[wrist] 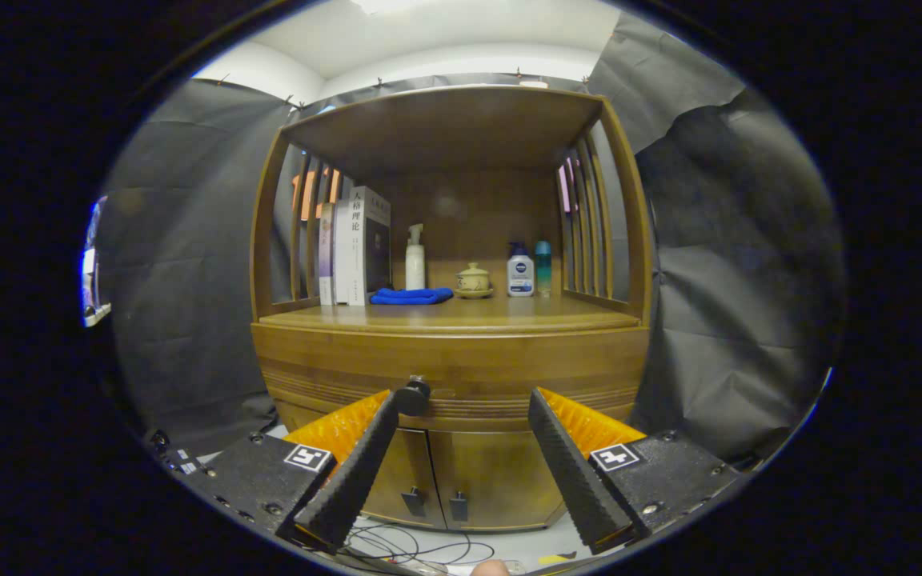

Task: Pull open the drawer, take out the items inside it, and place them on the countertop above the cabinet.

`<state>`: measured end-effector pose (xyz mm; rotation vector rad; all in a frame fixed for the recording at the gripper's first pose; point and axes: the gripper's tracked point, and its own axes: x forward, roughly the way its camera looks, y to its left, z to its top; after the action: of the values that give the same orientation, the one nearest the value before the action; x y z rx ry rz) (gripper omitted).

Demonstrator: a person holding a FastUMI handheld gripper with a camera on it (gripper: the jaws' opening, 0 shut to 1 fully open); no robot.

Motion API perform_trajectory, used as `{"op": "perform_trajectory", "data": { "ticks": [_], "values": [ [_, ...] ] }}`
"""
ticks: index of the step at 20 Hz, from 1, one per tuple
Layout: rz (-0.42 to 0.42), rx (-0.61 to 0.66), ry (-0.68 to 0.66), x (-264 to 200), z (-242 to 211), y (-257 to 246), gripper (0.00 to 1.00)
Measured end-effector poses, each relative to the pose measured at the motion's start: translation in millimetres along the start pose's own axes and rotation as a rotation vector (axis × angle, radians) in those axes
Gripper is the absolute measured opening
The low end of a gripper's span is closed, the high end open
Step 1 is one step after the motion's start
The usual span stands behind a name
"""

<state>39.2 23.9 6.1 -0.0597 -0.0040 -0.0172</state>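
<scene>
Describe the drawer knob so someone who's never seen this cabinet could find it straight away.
On the wooden cabinet, look below the countertop at the drawer front. The knob is a dark round stud there, just ahead of the open gripper, unlike the two flat door pulls lower down.

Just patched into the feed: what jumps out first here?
A wooden cabinet stands ahead, its drawer shut; the dark knob sits just off one fingertip of the open gripper. On the countertop stand books, a blue cloth, a white bottle, a small pot and two more bottles.
</scene>
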Motion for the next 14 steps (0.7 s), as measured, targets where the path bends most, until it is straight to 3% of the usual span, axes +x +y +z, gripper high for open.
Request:
{"op": "perform_trajectory", "data": {
  "ticks": [6,14],
  "values": [
    [0.002,-0.022,0.064,60,-18,31,1.0],
    [-0.029,-0.032,0.13,104,-40,43,0.96]
  ]
}}
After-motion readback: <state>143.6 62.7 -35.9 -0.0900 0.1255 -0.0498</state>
